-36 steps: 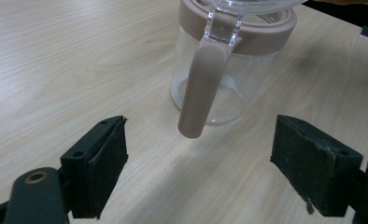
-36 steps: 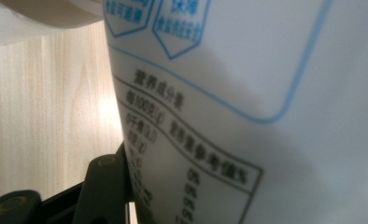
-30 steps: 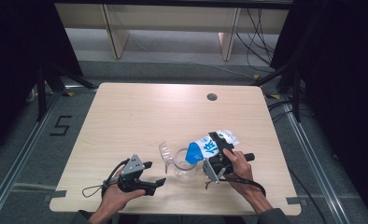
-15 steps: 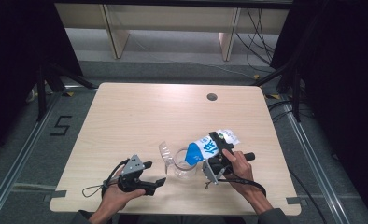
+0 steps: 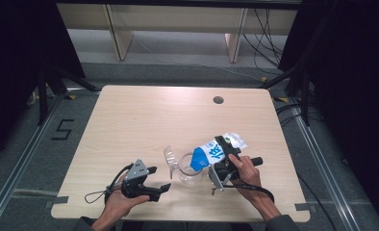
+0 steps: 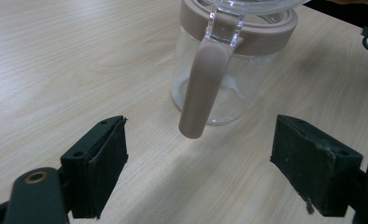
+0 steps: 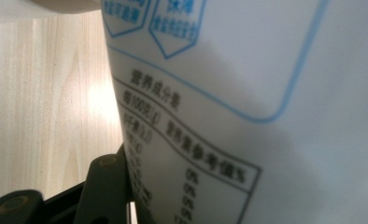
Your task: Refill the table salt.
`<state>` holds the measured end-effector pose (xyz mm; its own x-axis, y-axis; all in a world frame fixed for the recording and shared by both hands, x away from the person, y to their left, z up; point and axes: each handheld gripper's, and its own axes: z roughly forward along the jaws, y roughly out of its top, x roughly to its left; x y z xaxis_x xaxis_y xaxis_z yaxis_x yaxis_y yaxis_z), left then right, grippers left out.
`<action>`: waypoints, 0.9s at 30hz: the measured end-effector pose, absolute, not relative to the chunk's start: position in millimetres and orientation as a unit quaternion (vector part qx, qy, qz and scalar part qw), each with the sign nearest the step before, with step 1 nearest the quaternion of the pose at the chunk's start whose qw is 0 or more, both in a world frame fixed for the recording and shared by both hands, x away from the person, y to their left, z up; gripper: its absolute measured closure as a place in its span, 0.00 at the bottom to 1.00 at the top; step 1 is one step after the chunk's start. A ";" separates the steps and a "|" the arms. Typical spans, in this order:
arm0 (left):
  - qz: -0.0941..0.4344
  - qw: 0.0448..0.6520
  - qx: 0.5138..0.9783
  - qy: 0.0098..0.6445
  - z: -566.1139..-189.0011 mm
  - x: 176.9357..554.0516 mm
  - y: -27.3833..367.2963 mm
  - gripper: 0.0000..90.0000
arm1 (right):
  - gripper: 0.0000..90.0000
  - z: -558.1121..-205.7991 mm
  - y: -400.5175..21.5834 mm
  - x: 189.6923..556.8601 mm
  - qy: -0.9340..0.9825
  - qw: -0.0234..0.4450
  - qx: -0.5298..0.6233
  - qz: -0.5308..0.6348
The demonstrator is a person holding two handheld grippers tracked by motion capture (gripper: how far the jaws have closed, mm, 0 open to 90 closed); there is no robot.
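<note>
The right gripper (image 5: 224,156) has its jaws clamped on a white-and-blue carton (image 5: 211,152), which is tilted with its blue top end low over the mouth of a clear glass jug (image 5: 190,169) and its base raised toward the far right. In the right gripper view the printed side of the carton (image 7: 266,116) presses against the one dark jaw visible at the lower left, so the hold looks firm across the carton's width. The carton's long axis runs from the right hand down and leftward to the jug, and this is the relation the coming move turns on: the spout end has to stay above the jug's opening while the base lifts or drops. The jug's clear lid (image 5: 170,156) is flipped up on its left side, leaving the mouth free.

The left gripper (image 5: 156,180) rests low near the front edge of the desk (image 5: 144,115), jaws wide apart and holding nothing. In the left gripper view the jug (image 6: 229,70) stands just ahead with its brownish handle (image 6: 203,93) hanging down roughly between the two jaws but beyond their tips, not touched. The left hand is the nearer one to that handle, and I judge a short forward push would bring it between the jaws to steady the jug
</note>
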<state>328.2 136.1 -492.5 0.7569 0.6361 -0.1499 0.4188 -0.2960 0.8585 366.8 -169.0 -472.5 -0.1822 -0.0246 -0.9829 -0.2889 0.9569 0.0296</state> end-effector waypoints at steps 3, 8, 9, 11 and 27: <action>0.110 0.492 0.798 0.330 -492.5 328.2 136.2 0.20 | 0.54 -473.5 -169.1 366.8 0.765 0.628 -0.099 0.106; 0.111 0.492 0.798 0.331 -492.5 328.1 136.1 0.20 | 0.54 -474.4 -168.9 366.3 0.761 0.632 -0.101 0.102; 0.111 0.492 0.798 0.331 -492.5 328.1 136.1 0.20 | 0.54 -474.4 -168.9 366.3 0.761 0.632 -0.101 0.102; 0.111 0.493 0.797 0.331 -492.4 328.1 136.1 0.20 | 0.54 -474.8 -168.8 365.4 0.764 0.630 -0.097 0.100; 0.111 0.492 0.798 0.330 -492.4 328.0 136.2 0.20 | 0.55 -474.7 -169.0 364.4 0.759 0.637 -0.099 0.089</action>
